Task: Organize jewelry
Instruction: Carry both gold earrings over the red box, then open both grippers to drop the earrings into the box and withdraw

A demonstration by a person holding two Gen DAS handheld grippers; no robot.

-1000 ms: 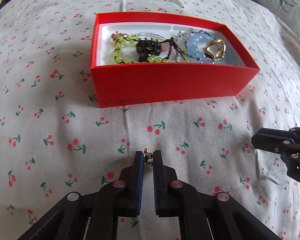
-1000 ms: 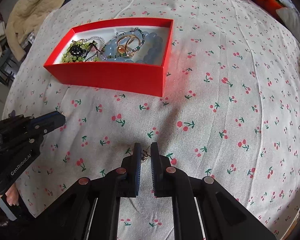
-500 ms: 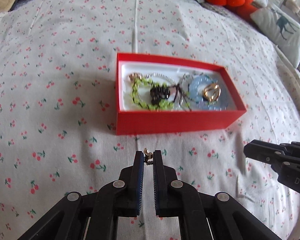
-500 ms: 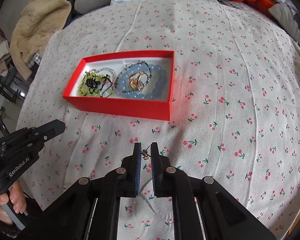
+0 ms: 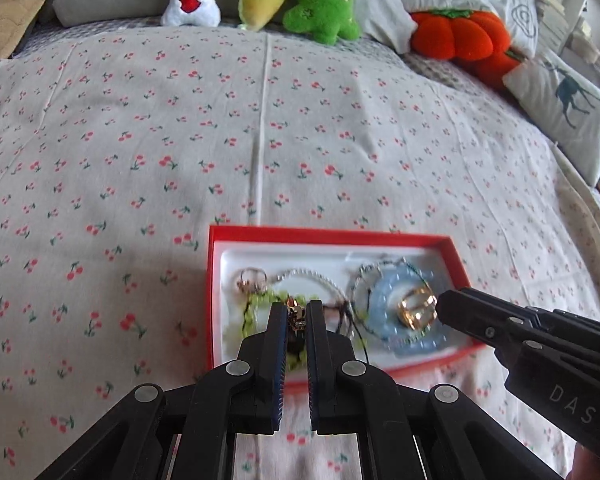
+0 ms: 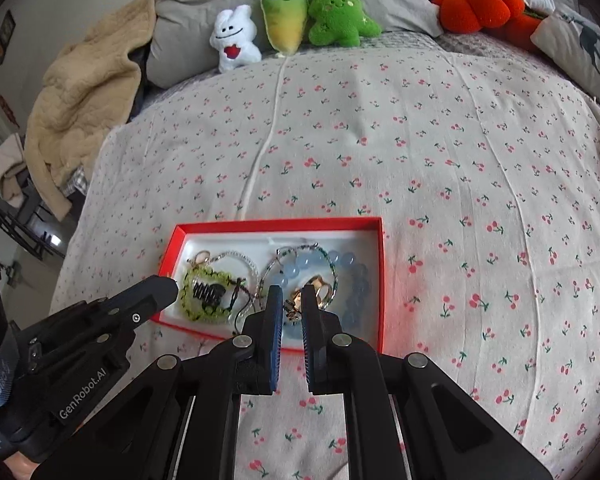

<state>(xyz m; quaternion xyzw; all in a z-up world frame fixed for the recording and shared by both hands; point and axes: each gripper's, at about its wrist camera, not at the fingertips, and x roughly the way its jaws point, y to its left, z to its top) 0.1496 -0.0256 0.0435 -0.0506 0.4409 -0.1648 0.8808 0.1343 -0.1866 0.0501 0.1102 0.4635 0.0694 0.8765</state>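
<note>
With both grippers poised over the red box (image 6: 381,280) near the bedspread's front edge, left gripper (image 5: 297,316) and right gripper (image 6: 291,304) each nearly closed, pinching a small gold earring (image 5: 296,314), step judged as depositing; next: open jaws over the tray.

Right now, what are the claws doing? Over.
Left claw shut on small gold earring. Right claw shut on another gold piece. Both over red box. Nothing blocking.

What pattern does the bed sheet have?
The bed sheet is white with small red cherries on green stems, clearest in the right wrist view.
</note>
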